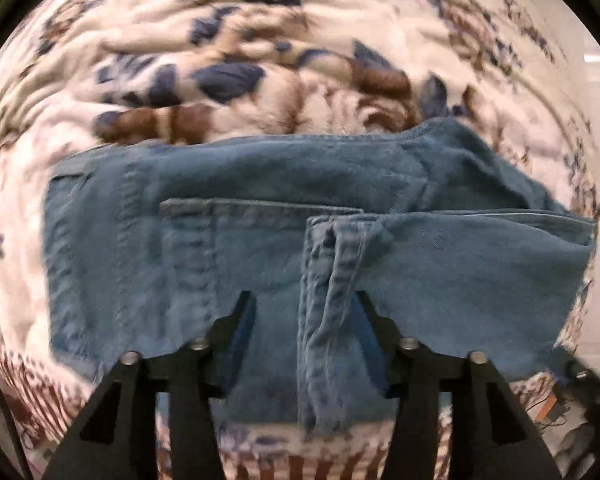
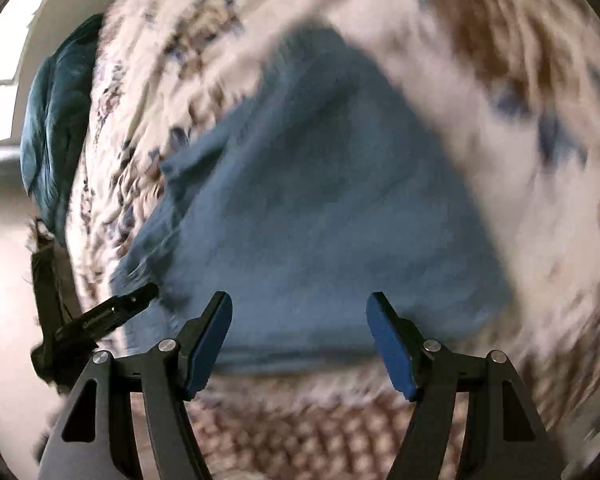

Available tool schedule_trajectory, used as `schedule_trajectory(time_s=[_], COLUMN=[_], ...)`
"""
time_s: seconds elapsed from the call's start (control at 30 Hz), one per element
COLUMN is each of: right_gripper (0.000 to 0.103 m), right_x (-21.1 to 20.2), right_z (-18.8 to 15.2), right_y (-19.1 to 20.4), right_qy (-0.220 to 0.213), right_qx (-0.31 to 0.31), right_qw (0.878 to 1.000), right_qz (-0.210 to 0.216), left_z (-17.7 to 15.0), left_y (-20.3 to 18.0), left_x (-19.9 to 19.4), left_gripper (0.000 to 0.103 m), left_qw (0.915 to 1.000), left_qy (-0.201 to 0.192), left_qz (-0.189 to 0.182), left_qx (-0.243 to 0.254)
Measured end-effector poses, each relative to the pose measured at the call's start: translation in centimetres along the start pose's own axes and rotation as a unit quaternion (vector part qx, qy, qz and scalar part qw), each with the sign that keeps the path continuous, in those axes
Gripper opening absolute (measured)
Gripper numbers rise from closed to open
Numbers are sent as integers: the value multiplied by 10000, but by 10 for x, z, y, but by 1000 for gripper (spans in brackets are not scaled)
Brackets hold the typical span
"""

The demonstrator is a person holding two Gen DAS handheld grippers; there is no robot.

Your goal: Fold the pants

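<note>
My left tongs (image 1: pixel 304 312) and right tongs (image 2: pixel 300 316) both gape apart above the jeans (image 1: pixel 260 248), folded on the floral blanket (image 1: pixel 260 40), so I can judge the next fold.

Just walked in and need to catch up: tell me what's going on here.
A person with a gripper in each hand is folding blue jeans on a flowered blanket. The jeans lie in a folded bundle, back pocket showing, with a hem end laid over the top. The left gripper is open, its fingers either side of that hem. The right gripper is open too, above the denim and holding nothing. The right view is blurred.
</note>
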State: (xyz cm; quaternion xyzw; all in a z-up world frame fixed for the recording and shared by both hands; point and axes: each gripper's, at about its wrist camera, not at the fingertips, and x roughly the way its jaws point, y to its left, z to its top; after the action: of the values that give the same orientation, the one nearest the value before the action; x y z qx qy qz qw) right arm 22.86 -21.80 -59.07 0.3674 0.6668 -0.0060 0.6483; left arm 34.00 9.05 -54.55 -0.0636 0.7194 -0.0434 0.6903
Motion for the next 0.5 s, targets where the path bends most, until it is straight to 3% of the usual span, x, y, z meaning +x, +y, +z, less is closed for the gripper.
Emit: schedule_trajectory(time_s=[0.03,0.13,0.2,0.27,0.3,0.37,0.43,0.5], right_gripper=[72,71,54,41,32,25,25,25], right_x=[7,22,31,41,50,59,65,67], right_z=[-5,-17,-19,-19,-21,-25,-33,-41], right_y=[-6,-19,-16,-11,-11,-19,-31,-42], right_qy=[180,368,374,429,594,823,1039,1162], right_qx=[246,842,793,655,669,846,1029,1147], right_qw=[9994,9930,9929,9954,9958,9930,9887,9857], right_qz=[174,742,808,556,182,-54,-319,-407], left_z=[-5,-25,-34,-39,-40,-43,-53,-61], left_y=[4,11,9,-2,-6,-8,-1,3], left_x=[-7,-16,-11,3,13,28,42,41], left_gripper=[60,60,60,60,60,60,60,60], left_qw=[10000,9981,9959,9942,9941,9942,9916,9919], left_qy=[-35,51,174,420,532,658,912,898], left_qz=[-8,-408,-644,-729,-631,-367,-278,-289], left_qx=[-85,-452,-607,-669,-701,-764,-878,-852])
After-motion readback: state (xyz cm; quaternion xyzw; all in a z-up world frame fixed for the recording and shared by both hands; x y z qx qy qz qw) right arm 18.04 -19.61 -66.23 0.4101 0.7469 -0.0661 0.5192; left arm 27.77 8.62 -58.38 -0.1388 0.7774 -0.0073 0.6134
